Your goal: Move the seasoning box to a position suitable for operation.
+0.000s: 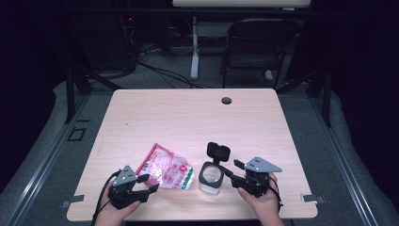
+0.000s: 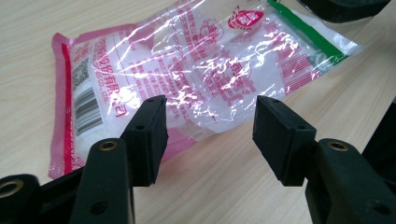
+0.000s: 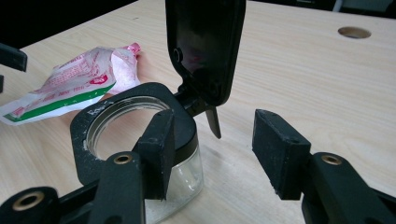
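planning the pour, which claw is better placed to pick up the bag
Left. The left claw is open and aimed at the bag's near edge, while the right claw sits by the open jar.

I am looking down on a pale wood-grain rectangular table (image 1: 188, 117) with a round cable hole (image 1: 227, 100) near its far edge. Behind it a black metal folding chair (image 1: 256, 47) is standing on grey carpeted floor (image 1: 164, 77), and black cables (image 1: 155, 70) are trailing into darkness.
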`<state>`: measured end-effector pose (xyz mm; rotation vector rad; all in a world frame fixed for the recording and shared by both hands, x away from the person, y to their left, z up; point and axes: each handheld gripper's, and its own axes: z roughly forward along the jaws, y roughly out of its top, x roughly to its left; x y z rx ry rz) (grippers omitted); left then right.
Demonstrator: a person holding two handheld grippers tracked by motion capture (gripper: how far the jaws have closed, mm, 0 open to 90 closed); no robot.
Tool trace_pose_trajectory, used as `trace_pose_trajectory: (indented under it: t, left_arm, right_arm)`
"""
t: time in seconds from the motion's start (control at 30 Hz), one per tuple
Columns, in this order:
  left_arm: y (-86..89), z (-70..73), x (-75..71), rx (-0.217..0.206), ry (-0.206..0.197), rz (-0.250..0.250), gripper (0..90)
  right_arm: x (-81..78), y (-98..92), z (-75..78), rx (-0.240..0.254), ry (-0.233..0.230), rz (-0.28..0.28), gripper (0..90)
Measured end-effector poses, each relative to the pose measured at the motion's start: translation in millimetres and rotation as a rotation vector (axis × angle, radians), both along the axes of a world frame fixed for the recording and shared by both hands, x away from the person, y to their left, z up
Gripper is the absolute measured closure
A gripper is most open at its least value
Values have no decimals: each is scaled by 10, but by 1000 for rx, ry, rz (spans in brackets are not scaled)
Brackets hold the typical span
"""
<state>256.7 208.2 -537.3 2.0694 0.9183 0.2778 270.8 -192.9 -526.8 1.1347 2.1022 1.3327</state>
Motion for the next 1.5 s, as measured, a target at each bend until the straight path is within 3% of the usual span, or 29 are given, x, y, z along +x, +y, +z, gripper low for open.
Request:
trace_pose_trajectory:
  t: [0.13, 0.27, 0.53, 0.6, 0.73, 0.83, 1.3, 1.5]
  left_arm:
    - [-55, -38, 1, 38, -17, -25, 453]
    - [-125, -50, -28, 94, -60, -57, 448]
    - [-230, -114, -26, 143, -60, -59, 380]
    - [-266, -129, -29, 177, -82, -62, 380]
    - [-357, -153, -47, 287, -155, -72, 380]
    - [-397, -167, -40, 325, -176, -76, 381]
    - [-466, -231, 76, 304, -202, -55, 381]
    - [-452, -227, 88, 282, -213, -73, 462]
  right_arm:
    - [-2, -16, -11, 20, 4, -6, 493]
    - [1, -43, -8, 42, 1, -19, 489]
    - [10, -81, -27, 69, 12, -37, 473]
    - [14, -74, -40, 71, 18, -33, 468]
    - [16, -56, -52, 65, 21, -25, 464]
    - [16, -50, -53, 58, 18, -26, 464]
    - [16, -61, -45, 65, 14, -33, 464]
    - [18, -62, -45, 64, 13, -32, 463]
